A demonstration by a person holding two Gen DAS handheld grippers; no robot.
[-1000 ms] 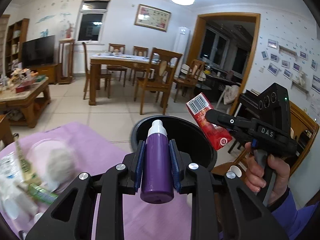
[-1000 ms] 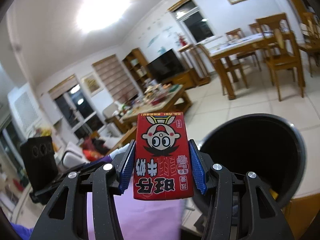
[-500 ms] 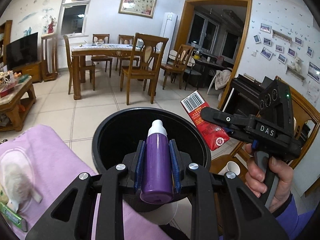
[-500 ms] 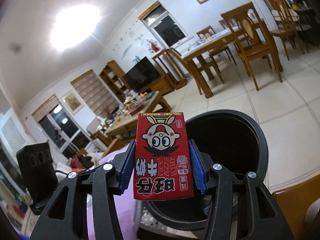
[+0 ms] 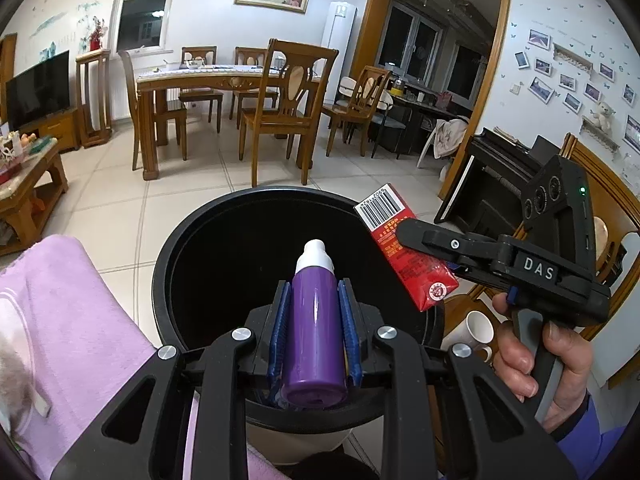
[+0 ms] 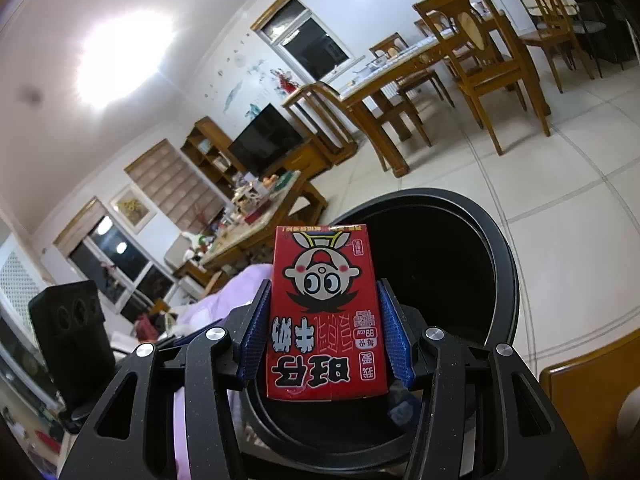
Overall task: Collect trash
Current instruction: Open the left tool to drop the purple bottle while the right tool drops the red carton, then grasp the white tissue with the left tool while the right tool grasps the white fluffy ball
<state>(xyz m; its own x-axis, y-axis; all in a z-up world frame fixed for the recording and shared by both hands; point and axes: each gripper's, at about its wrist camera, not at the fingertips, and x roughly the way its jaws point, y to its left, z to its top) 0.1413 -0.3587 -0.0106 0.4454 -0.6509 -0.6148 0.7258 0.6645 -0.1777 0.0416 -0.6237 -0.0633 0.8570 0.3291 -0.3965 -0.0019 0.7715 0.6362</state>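
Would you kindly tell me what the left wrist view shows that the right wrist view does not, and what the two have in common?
Only the left wrist view shows the purple bottle clamped in the left gripper, the barcode side of the red carton, the hand holding the right gripper, and a white cup.

Only the right wrist view shows the carton's cartoon face between the right gripper's blue pads, and the ceiling light.

Both show the black bin beneath the held items, the pink cloth, and the dining table.
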